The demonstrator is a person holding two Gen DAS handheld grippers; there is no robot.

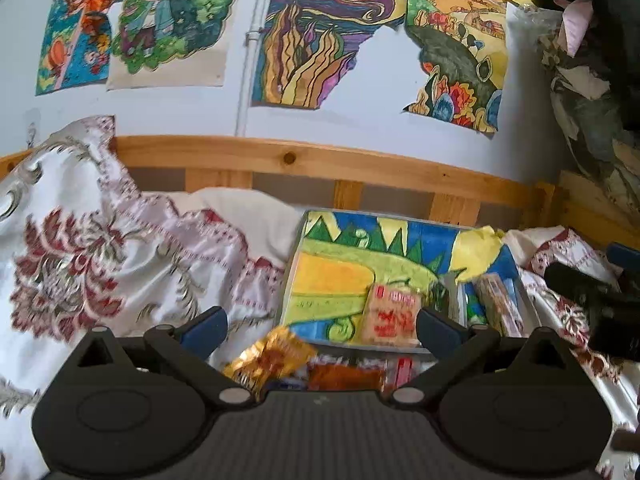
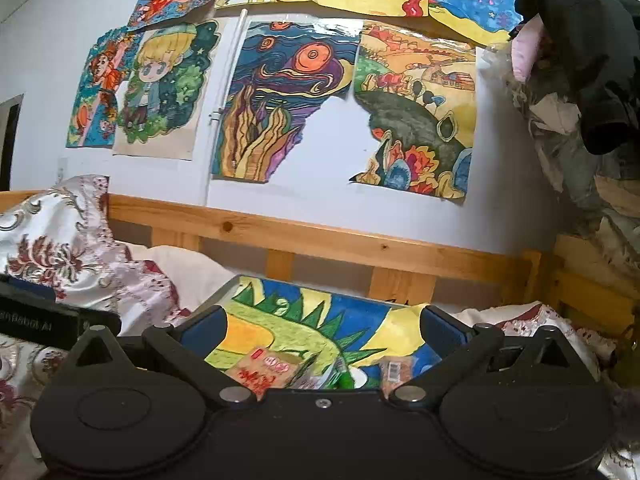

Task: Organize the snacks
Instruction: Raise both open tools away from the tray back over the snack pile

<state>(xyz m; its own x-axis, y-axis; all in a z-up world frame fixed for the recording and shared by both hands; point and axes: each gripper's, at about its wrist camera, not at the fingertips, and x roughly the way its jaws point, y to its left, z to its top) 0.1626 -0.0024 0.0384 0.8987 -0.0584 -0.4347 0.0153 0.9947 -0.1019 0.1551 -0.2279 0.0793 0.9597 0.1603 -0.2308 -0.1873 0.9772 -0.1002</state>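
Several snack packets lie on a painted board point(image 1: 332, 276) on the bed. In the left wrist view a pale packet with red print point(image 1: 390, 316) lies on the board, a gold packet point(image 1: 268, 360) and an orange-red packet point(image 1: 344, 376) lie just before it, and a pinkish packet point(image 1: 500, 300) lies at the right. My left gripper point(image 1: 322, 326) is open and empty above the gold packet. My right gripper point(image 2: 324, 328) is open and empty above the board point(image 2: 280, 320). The pale packet point(image 2: 264, 372) and a barcode packet point(image 2: 394, 372) show low between its fingers.
A flowered satin quilt point(image 1: 92, 248) is heaped at the left. A wooden bed rail point(image 1: 320, 164) runs behind the board, with drawings on the wall. Clothes point(image 1: 592, 80) hang at the right. The other gripper's body shows at the right edge point(image 1: 592, 292) and at the left edge point(image 2: 48, 320).
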